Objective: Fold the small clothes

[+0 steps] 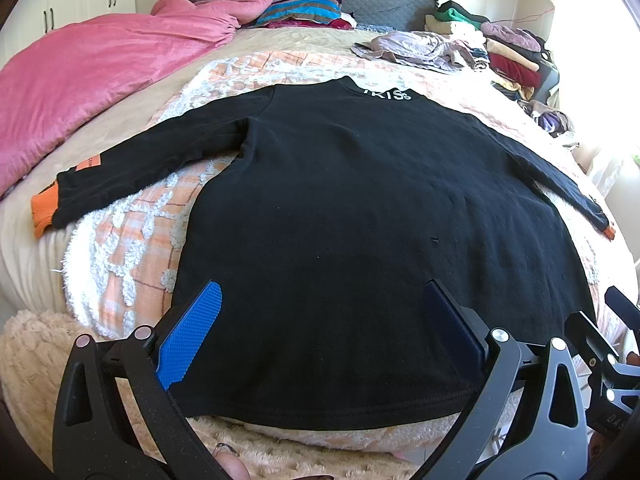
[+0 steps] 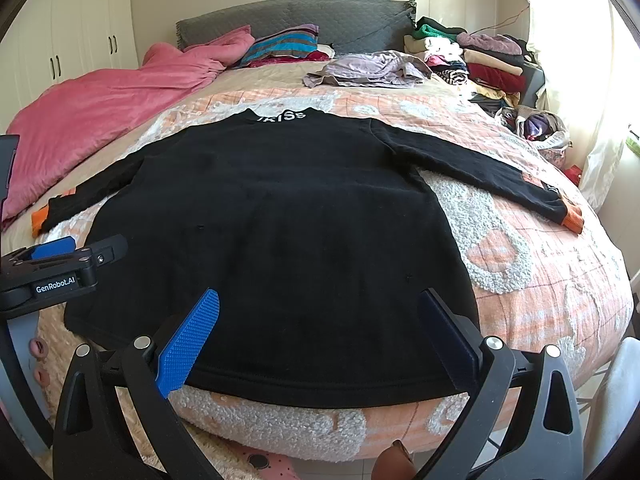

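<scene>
Black top [image 1: 360,208] spread flat, back up, on a peach-and-white blanket [image 1: 132,240] over the bed [image 2: 560,280]. Both sleeves out sideways; orange cuff [image 1: 42,212] at the left sleeve end, orange cuff [image 2: 574,218] at the right. White lettering across the collar [image 2: 285,115], at the far end. Hem [image 2: 320,384] nearest, at the bed's foot edge.

Left tongs [image 1: 324,332] wide apart, holding nothing, hovering over the left part of the hem; blue pad [image 1: 190,336] on 1 finger, dark pad [image 1: 452,328] on the other. No cloth between the fingers. Contact with the fabric: cannot tell.

Right tongs [image 2: 320,336] likewise wide and empty, over the right part of the hem, with the same blue pad [image 2: 188,344] and dark pad [image 2: 450,332]. Left tool's body, marked GenRobot.AI, seen from the right wrist view at the left edge, just beside the top's left side.

Elsewhere on the bed: pink quilt [image 1: 92,68] along the left, well apart from the top's body, near the left sleeve. Striped pillow [image 1: 300,10] against the grey headboard [image 2: 280,16]. Crumpled lilac garment [image 2: 368,70] beyond the collar. Stack of folded clothes [image 2: 480,56] at the far right corner. White wardrobe [image 2: 80,32] behind on the left. Fluffy beige rug [image 1: 36,352] on the floor at the bed's foot.
</scene>
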Tool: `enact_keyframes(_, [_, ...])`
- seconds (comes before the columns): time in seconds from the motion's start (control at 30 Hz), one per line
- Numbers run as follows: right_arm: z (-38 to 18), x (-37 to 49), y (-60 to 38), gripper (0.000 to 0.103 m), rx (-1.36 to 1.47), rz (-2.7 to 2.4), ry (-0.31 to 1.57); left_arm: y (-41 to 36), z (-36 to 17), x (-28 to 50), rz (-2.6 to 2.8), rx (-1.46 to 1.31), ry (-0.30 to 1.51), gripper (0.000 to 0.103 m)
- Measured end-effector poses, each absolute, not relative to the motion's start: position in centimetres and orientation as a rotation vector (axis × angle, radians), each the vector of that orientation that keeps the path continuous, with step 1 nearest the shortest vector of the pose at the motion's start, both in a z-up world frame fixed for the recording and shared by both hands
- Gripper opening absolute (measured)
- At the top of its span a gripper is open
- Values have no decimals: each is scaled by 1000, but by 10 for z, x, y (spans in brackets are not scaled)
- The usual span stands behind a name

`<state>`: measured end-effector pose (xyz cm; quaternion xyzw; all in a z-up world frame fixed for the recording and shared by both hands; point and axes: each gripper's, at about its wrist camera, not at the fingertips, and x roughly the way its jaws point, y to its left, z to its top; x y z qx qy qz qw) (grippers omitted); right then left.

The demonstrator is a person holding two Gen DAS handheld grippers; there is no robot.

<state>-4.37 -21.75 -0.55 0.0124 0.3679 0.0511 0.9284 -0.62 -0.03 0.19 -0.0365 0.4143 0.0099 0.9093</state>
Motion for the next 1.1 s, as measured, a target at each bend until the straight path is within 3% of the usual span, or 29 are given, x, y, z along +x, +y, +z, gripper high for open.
enact_keyframes(1.1, [19,-1,-226,99,72,91,709,-10,11,35,9,-49,868,95])
